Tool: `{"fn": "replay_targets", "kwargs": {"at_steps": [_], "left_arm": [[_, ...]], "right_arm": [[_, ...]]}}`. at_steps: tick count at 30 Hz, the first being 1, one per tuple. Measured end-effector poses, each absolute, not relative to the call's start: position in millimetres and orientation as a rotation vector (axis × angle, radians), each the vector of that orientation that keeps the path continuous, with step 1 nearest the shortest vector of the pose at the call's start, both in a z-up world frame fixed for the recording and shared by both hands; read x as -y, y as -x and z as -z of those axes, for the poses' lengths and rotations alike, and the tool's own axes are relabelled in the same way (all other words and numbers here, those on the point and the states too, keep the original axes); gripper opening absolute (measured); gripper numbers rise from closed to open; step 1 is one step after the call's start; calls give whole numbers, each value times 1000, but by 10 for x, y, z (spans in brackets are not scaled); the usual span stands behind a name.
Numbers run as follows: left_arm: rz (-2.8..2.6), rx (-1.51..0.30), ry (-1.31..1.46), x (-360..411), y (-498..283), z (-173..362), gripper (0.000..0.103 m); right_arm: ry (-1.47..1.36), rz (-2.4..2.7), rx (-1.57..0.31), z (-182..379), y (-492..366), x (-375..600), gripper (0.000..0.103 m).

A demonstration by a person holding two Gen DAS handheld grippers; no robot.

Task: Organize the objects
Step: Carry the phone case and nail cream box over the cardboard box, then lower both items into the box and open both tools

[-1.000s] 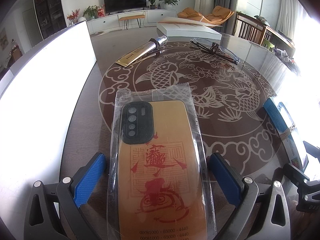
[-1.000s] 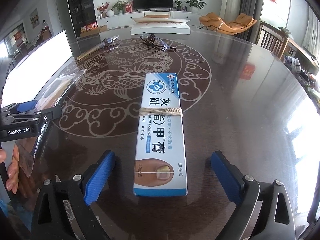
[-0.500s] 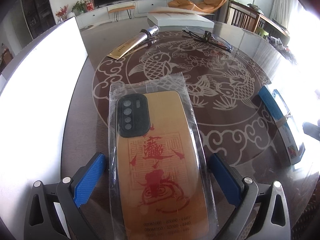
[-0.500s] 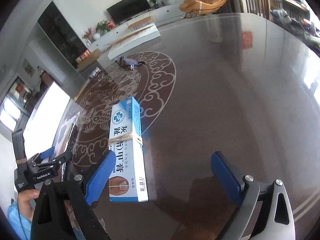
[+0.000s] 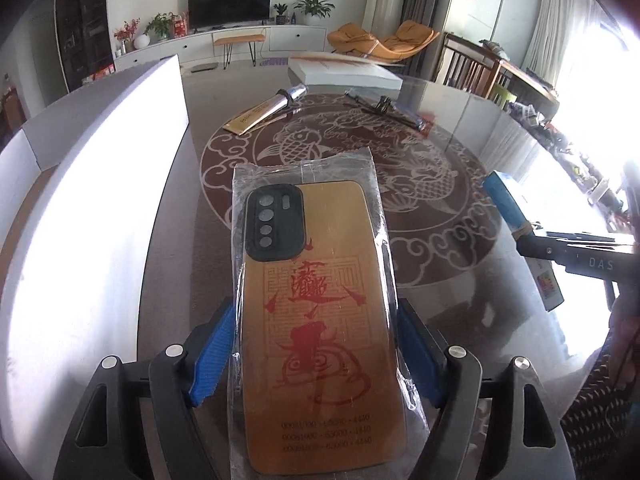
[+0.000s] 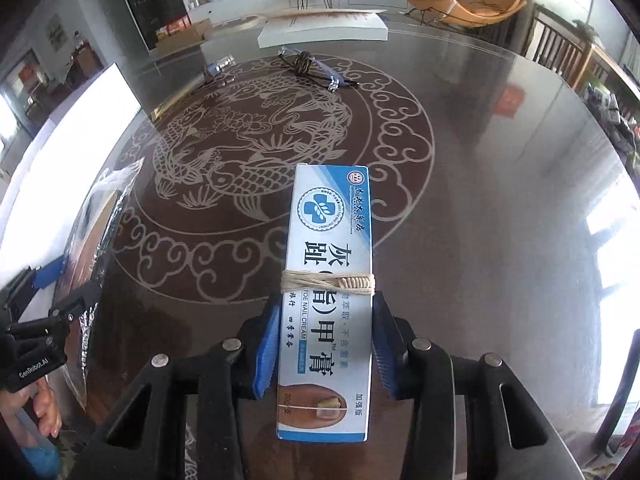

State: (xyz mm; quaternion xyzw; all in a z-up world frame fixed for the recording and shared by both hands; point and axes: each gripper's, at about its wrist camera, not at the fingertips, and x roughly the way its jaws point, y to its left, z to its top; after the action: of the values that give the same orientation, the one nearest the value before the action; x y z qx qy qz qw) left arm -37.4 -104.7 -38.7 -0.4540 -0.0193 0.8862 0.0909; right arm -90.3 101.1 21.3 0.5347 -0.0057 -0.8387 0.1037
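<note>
Left gripper (image 5: 316, 354): clamped on the bagged phone case (image 5: 316, 320), pads at its long edges.
Handling: light, stiff, slippery film.
Right gripper (image 6: 325, 346): gripping the cream box (image 6: 330, 300) near its nearer end; light, crushable.

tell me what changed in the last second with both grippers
Both closed. The left hand-held gripper now clamps the bagged yellow phone case with red print; the right hand-held gripper grips the blue-and-white nail cream box tied with string. The gold tube and folded glasses stayed put.
</note>
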Motion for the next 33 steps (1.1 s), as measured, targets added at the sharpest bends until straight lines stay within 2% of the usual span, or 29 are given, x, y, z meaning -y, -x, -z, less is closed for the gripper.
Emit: {"fn": "replay_targets", "kwargs": {"at_steps": [7,12,18,21,24,25,26,28,29,31,33], "left_arm": [[-2657,251,1132,1395,-70,-412,75],[-2809,298,1107,2153,-255,-783,75],[-3045,378,1310,3221,-340,-626,75],[-3084,376,1610,3593,-314,-342,76],[-3036,383,1797,3743,-308,-116,77],[-3039,381,1796,3738,-325,-102,77],[-3053,380,1773,3704,-344,-97,83],[-3092,395,1694,3617,-380,-136,90],[-3109,398,1651,3562,-384,-175,90],[-3147,359,1562,3392,-366,-280,90],[-3138,374,1453,3216,-344,-418,90]], "right_arm": [[-1417,2377,217,-903,755,-751,42],[-1265,2202,276,-1400,802,268,42],[-1199,1957,191,-1584,776,1929,42],[-1220,1911,117,-1432,690,2496,44],[-1268,1958,-83,-1204,509,2831,61],[-1246,1977,-125,-1151,446,2829,62],[-1210,2000,-153,-1133,364,2764,63],[-1137,2086,-181,-1161,250,2530,75],[-1096,2134,-175,-1186,210,2368,78],[-1028,2235,-150,-1248,162,2011,92],[-1001,2343,-125,-1208,214,1589,97]]}}
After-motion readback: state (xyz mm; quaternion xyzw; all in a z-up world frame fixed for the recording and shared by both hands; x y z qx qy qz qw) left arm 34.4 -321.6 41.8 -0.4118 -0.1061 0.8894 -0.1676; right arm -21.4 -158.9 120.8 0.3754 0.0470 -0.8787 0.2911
